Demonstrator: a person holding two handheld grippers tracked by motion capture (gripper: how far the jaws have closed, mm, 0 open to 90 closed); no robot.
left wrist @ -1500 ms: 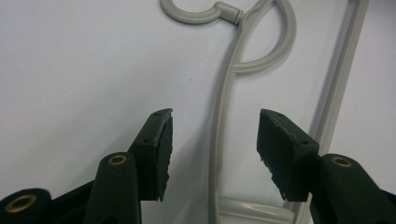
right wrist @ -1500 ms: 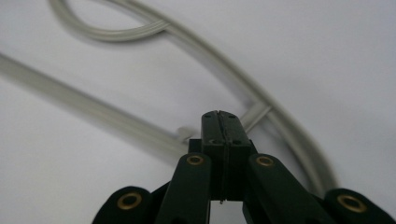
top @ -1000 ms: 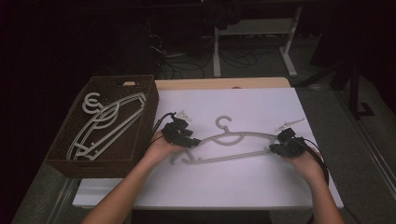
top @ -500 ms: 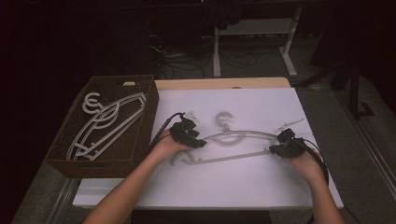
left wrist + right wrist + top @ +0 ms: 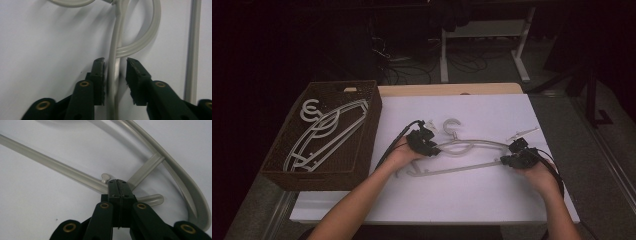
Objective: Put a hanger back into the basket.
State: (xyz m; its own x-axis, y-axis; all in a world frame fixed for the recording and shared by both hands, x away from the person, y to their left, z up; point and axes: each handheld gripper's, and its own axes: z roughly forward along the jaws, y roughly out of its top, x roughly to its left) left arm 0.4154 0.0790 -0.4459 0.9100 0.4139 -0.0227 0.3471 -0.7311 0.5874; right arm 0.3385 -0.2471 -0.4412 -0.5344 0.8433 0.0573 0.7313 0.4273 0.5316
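Right gripper (image 5: pixel 119 185) clamped on hanger (image 5: pixel 472 145); left gripper (image 5: pixel 115 75) just closing, hanger arm between jaws, one pad touching, other apart.

Pale grey hanger (image 5: pixel 472 145) lying on a plain white bench (image 5: pixel 472 200). Black hand-held gripper (image 5: pixel 424 142) on it; dark brown woven basket (image 5: pixel 362 150) alongside.

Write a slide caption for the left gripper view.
Left gripper closing around a pale plastic hanger on the white table.

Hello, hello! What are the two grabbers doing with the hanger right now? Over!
Right gripper shut on hanger end. Left gripper closing around hanger's arm, left pad touching, right pad apart. Hanger flat on white table. Nothing blocking.
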